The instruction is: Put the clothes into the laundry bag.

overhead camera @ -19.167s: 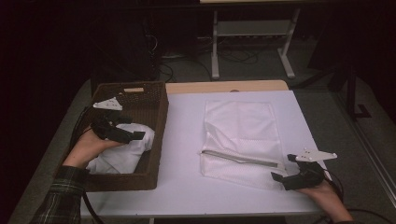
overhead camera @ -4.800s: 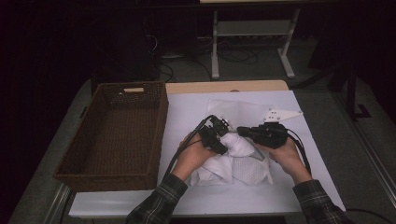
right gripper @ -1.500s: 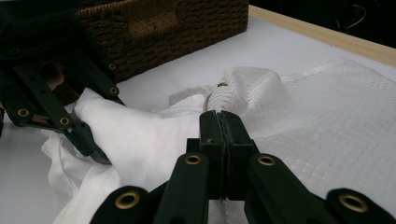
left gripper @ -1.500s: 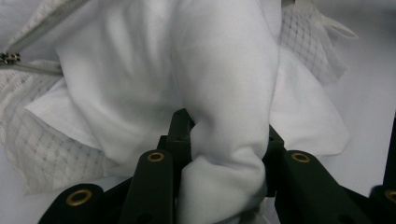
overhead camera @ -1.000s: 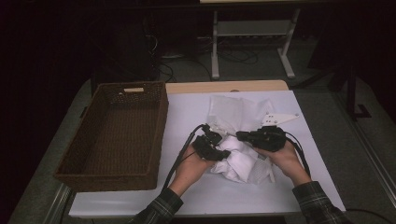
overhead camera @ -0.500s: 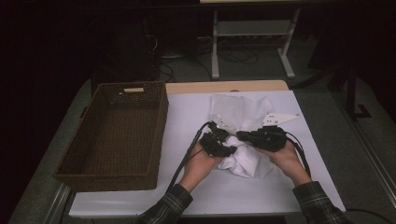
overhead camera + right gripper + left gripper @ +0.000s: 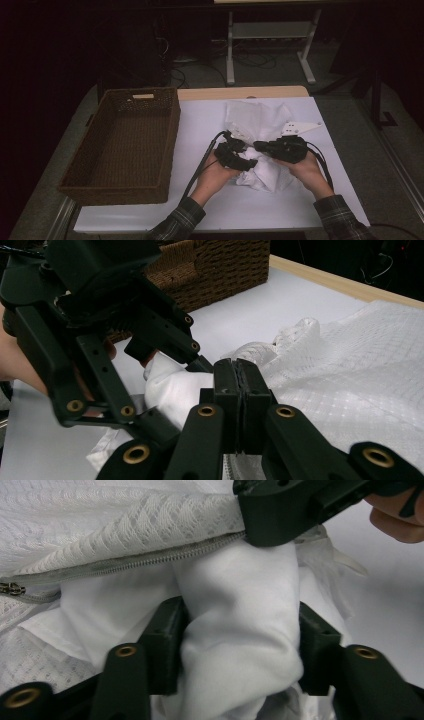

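1. We find the white mesh laundry bag with a grey zipper right of centre in the high view, flat on the white table top.
2. We see a bunched white cloth at the bag's near edge, between the two hands.
3. The left gripper sits at centre frame. In the left gripper view its jaws stand at medium width on either side of the white cloth; they have just been opening, and we cannot tell whether the pads press on the fabric.
4. The right gripper lies just right of it. In the right gripper view its jaws are closed together on the bag's zipper edge.
5. The brown woven rectangular basket occupies the left of the high view, apart from the bag.
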`<state>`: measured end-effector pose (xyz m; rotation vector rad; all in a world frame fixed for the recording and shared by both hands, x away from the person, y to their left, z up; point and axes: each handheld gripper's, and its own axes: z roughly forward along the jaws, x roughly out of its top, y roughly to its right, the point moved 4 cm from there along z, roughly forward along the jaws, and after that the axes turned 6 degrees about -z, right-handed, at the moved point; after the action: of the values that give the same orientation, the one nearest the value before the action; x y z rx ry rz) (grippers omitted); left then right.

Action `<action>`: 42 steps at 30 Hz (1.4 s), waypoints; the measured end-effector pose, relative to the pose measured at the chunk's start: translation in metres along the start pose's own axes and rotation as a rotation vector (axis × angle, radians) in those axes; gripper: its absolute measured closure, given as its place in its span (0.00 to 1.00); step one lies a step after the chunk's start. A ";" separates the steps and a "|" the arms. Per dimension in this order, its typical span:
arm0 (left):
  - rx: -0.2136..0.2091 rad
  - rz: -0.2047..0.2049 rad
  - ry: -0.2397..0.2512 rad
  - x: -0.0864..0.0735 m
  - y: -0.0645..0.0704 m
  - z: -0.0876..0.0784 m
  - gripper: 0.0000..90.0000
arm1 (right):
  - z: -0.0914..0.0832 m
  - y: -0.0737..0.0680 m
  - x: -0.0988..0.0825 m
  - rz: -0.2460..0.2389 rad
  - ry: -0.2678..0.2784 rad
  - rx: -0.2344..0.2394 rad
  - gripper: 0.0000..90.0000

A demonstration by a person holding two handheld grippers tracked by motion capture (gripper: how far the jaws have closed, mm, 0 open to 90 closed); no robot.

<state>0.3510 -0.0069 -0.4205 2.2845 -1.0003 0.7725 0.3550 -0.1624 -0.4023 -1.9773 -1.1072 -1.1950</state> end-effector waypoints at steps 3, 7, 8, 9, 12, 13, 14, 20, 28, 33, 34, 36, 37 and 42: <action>-0.003 0.019 0.005 -0.001 0.001 -0.008 0.40 | -0.001 0.001 -0.001 0.003 0.000 -0.001 0.98; -0.019 0.027 0.020 -0.003 -0.001 -0.024 0.36 | -0.002 0.002 -0.001 0.004 0.001 -0.002 0.98; -0.024 0.029 0.023 -0.003 -0.002 -0.027 0.36 | -0.002 0.002 -0.001 0.004 0.001 -0.004 0.98; -0.031 0.029 0.027 -0.004 -0.003 -0.031 0.36 | -0.002 0.002 -0.001 0.003 0.001 -0.005 0.98; -0.028 0.037 0.037 -0.006 -0.008 -0.045 0.37 | -0.002 0.002 -0.002 0.005 0.000 -0.008 0.98; -0.026 0.033 0.046 -0.008 -0.011 -0.052 0.37 | -0.002 0.003 -0.002 0.004 0.000 -0.009 0.98; -0.025 0.034 0.051 -0.008 -0.013 -0.056 0.37 | -0.002 0.003 -0.002 0.003 0.000 -0.010 0.98; -0.003 0.009 0.110 -0.010 -0.030 -0.081 0.45 | -0.002 0.003 -0.002 0.003 -0.001 -0.012 0.98; 0.101 -0.060 0.096 -0.009 -0.055 -0.067 0.53 | -0.002 0.003 -0.002 -0.001 -0.004 -0.014 0.98; 0.163 -0.093 0.062 -0.010 -0.074 -0.044 0.53 | -0.002 0.003 -0.002 -0.001 -0.003 -0.013 0.98; 0.175 -0.092 0.052 -0.011 -0.077 -0.041 0.54 | -0.002 0.003 -0.002 -0.001 -0.002 -0.012 0.98; 0.193 -0.105 0.038 -0.013 -0.084 -0.033 0.54 | -0.002 0.003 -0.002 0.000 -0.003 -0.011 0.98; 0.202 -0.106 0.032 -0.014 -0.088 -0.029 0.54 | -0.001 0.004 -0.002 0.000 -0.003 -0.011 0.98; 0.203 -0.117 0.006 -0.018 -0.101 -0.012 0.54 | -0.002 0.004 -0.003 0.000 -0.004 -0.010 0.98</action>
<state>0.4154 0.0693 -0.4476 2.4857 -0.8090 0.8652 0.3568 -0.1663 -0.4040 -1.9882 -1.1050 -1.1994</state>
